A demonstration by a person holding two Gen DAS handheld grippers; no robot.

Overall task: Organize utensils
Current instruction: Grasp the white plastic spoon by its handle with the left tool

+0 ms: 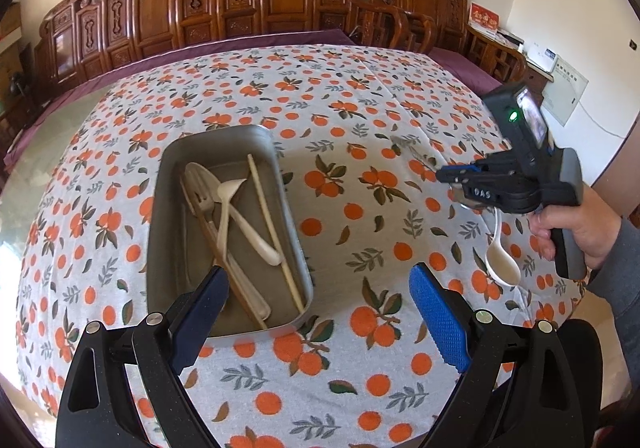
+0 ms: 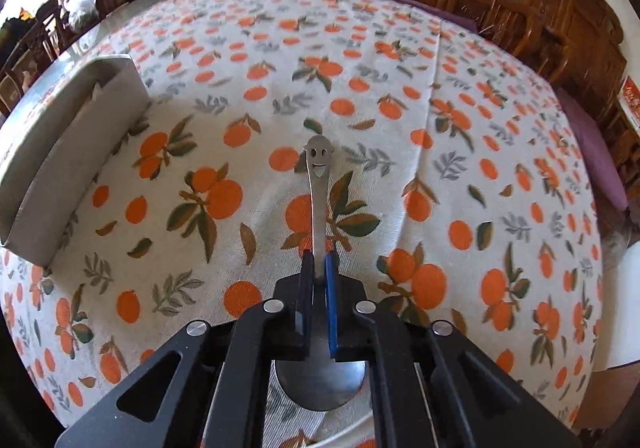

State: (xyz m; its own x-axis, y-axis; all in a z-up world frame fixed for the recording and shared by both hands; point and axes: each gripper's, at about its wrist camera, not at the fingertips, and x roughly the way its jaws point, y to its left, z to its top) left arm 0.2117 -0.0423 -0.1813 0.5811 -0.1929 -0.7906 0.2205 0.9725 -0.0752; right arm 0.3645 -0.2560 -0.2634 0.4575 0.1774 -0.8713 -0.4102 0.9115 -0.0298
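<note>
A metal tray [image 1: 168,248] on the orange-patterned cloth holds a metal fork [image 1: 202,196], white plastic spoons [image 1: 230,196] and pale chopsticks [image 1: 268,216]. My left gripper [image 1: 320,312] hovers open over the tray's near end, nothing between its fingers. To the right, a hand holds my right gripper [image 1: 446,174] low over the cloth. In the right wrist view my right gripper [image 2: 320,260] is shut on a metal spoon [image 2: 318,188] with a smiley-face handle, bowl under the jaws. A white plastic spoon [image 1: 502,264] lies on the cloth below the right gripper.
The tray's outer wall [image 2: 80,152] rises at the left of the right wrist view. Carved wooden seating [image 1: 280,0] lines the far side of the table, with a purple cover [image 1: 280,38] along the edge. A white plastic bag [image 2: 80,8] sits at the far left.
</note>
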